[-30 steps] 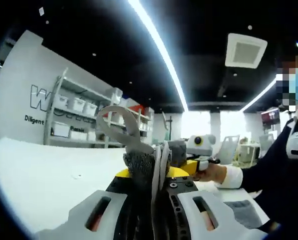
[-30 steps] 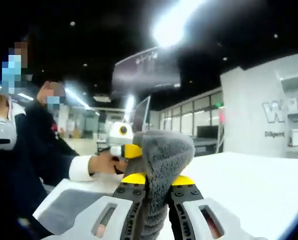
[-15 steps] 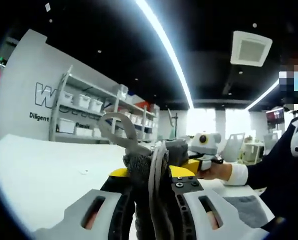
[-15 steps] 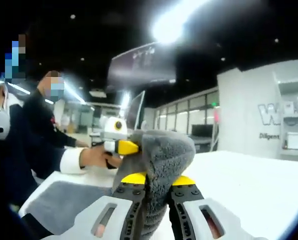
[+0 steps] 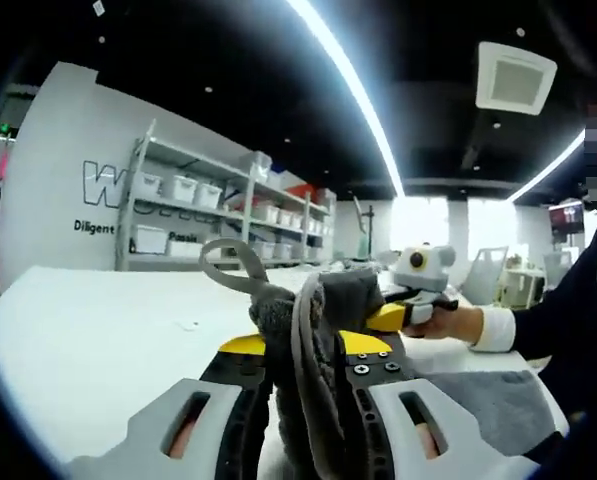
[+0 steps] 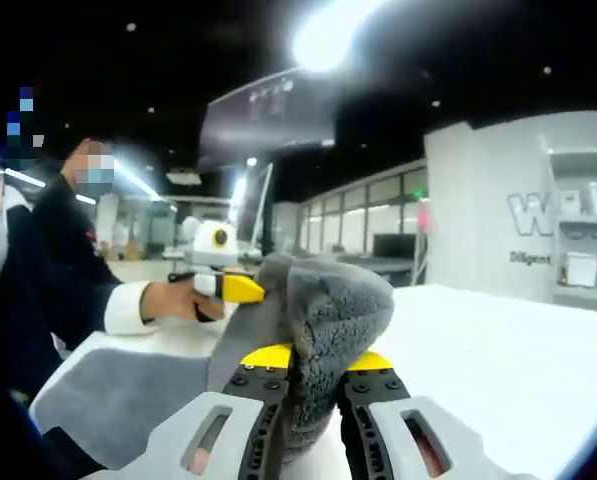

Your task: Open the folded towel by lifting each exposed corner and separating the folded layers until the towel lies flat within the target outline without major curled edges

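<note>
Towel (image 5: 323, 330) of grey plush was bunched between the closed jaws of the left gripper (image 5: 308, 350), a grey hanging loop (image 5: 240, 272) curling out of the wad toward 10 o'clock, while the rest spread over the white table (image 5: 98, 340) at 4 o'clock. In the right gripper view, the right gripper (image 6: 313, 358) was likewise clamped on a thick fold of towel (image 6: 328, 320); the other gripper, held in a hand (image 6: 173, 298), sat at 10 o'clock
</note>
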`<state>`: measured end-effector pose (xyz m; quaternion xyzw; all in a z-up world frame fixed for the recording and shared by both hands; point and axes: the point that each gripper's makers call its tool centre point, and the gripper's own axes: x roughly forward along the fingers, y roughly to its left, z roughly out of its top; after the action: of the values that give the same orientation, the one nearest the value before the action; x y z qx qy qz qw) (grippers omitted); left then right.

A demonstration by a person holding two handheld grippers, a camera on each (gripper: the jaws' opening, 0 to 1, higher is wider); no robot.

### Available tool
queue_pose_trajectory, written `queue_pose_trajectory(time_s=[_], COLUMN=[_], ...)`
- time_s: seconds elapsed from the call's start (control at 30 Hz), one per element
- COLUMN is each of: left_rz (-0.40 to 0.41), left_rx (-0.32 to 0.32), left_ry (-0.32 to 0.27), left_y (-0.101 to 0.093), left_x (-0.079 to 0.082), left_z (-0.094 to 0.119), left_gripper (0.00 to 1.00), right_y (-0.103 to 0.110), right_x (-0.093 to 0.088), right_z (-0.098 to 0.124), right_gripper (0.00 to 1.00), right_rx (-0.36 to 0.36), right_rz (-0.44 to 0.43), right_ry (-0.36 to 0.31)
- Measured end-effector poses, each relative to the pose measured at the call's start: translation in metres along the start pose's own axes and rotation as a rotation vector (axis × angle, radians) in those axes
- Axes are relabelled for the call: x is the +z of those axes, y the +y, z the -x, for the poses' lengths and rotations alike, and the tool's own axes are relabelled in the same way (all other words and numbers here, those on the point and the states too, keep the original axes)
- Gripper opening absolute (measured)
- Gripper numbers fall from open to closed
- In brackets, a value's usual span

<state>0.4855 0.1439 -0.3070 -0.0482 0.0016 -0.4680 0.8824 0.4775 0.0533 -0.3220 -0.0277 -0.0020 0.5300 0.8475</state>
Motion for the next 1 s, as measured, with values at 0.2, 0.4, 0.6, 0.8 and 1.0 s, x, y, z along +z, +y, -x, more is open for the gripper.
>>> queue_pose_trajectory(time_s=[0.2, 0.4, 0.6, 0.8, 1.0], left_rz=[-0.028, -0.094, -0.135, -0.162, -0.182], left_rx=[0.034, 0.077, 0.103, 0.136, 0.171], left_ry=[0.022, 0.066, 0.106, 0.152, 0.188], left_y=[0.009, 0.015, 0.016, 0.021, 0.029], left_x=[-0.005, -0.016, -0.025, -0.035, -0.041], left_z=[-0.001, -0.003, -0.005, -0.006, -0.003], left_gripper=[0.21, 0.19, 0.19, 0.18, 0.18], right_y=[-0.007, -0.013, -0.020, -0.026, -0.029], right_x=[-0.011, -0.020, -0.036, -0.048, -0.053], right_z=[-0.002, -0.005, -0.007, -0.009, -0.007], right_gripper=[0.11, 0.12, 0.14, 0.19, 0.21], right_rx=[-0.034, -0.060, -0.132, -0.175, -0.191], right_rz=[0.013, 0.010, 0.087, 0.145, 0.176], right_ry=[0.042, 0.075, 0.168, 0.226, 0.255])
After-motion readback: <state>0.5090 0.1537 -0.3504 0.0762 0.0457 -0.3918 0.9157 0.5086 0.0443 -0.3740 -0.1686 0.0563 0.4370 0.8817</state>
